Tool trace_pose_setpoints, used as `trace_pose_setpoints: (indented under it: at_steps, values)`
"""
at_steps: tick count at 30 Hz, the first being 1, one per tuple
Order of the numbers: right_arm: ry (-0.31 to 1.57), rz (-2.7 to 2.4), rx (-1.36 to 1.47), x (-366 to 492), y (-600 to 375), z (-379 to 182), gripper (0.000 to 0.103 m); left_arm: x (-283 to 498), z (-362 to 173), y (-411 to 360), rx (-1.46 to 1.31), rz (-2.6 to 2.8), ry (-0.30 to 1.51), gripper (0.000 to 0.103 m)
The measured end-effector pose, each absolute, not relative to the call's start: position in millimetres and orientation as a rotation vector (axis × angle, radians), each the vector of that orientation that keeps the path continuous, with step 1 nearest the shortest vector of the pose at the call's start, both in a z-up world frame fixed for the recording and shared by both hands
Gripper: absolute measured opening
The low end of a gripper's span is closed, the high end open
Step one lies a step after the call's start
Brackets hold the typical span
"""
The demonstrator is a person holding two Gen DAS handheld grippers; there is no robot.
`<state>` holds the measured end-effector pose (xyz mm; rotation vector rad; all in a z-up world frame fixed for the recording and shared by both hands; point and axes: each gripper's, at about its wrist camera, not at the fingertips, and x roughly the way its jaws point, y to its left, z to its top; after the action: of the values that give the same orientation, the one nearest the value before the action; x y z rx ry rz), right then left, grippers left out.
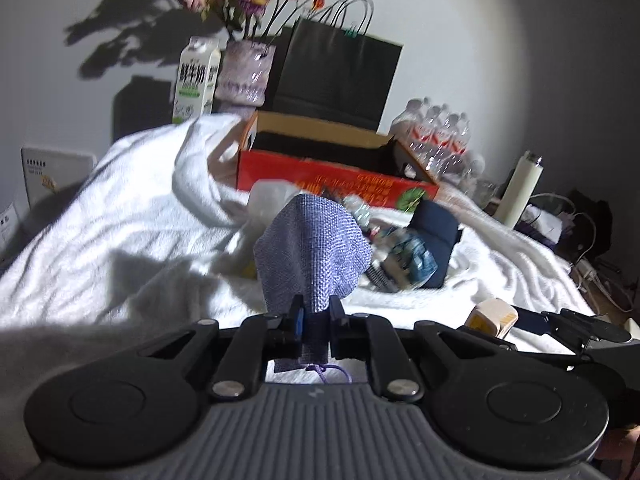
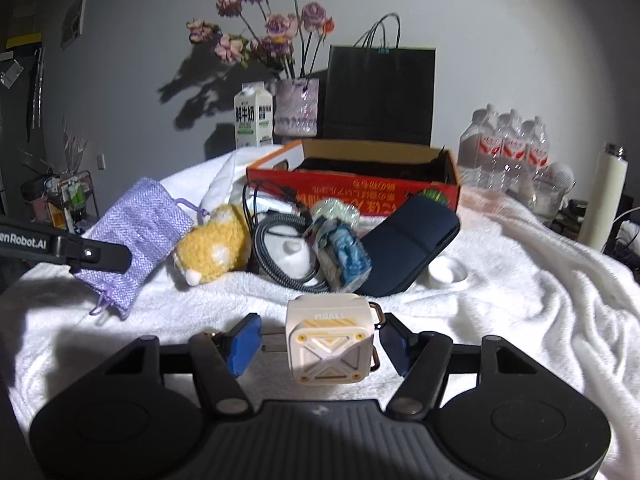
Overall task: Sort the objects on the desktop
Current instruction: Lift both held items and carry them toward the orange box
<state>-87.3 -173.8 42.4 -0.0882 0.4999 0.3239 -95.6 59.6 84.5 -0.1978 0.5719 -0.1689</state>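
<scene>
My left gripper (image 1: 316,320) is shut on a lavender woven drawstring pouch (image 1: 312,248) and holds it up above the white towel (image 1: 132,232); the pouch also shows in the right wrist view (image 2: 140,236). My right gripper (image 2: 316,344) is open, its blue pads on either side of a white and yellow cube charger (image 2: 330,346) that sits on the towel, apart from both pads. A red open cardboard box (image 2: 360,188) stands behind a pile: yellow plush toy (image 2: 212,248), coiled cable (image 2: 280,248), blue figurine (image 2: 342,252), navy case (image 2: 412,248).
A milk carton (image 2: 254,120), a vase of dried flowers (image 2: 296,106) and a black paper bag (image 2: 380,96) stand at the back. Water bottles (image 2: 504,148) and a white flask (image 2: 606,196) are at the right. A small white ring (image 2: 448,272) lies on the towel.
</scene>
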Motion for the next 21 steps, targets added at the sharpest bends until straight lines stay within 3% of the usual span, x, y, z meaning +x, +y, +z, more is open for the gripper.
trace_pose_setpoints:
  at_steps: [11,21]
  values:
    - [0.394,0.349,-0.016,-59,-214,114,0.064,-41,161,60,-0.126,-0.272,0.486,0.013]
    - [0.514,0.363,-0.071,136,-216,165,0.064,163,183,40,0.022,-0.228,0.575,0.013]
